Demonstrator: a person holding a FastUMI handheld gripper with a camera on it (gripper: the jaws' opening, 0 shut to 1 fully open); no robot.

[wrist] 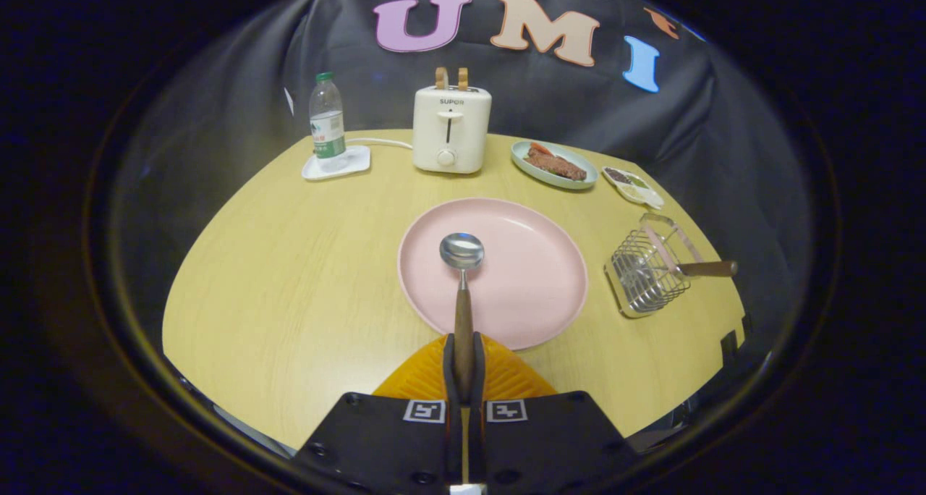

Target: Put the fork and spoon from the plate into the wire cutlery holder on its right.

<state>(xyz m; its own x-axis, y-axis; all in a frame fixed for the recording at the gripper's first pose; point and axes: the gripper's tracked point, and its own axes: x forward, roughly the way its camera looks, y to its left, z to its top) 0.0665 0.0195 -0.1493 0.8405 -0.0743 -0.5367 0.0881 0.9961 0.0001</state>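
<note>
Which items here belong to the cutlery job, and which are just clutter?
Job: spoon, held by the gripper over the pink plate; wire cutlery holder with a wooden handle already in it.
Clutter: toaster, bottle, food plate, small dish.

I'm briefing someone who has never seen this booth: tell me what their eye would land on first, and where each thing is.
First, the spoon: the gripper is shut on its wooden handle, with the shiny bowl held out over the pink plate just ahead of the fingers. Next, the wire cutlery holder to the right of the plate, with a wooden-handled utensil already in it. Beyond the plate stands a cream toaster.
</note>
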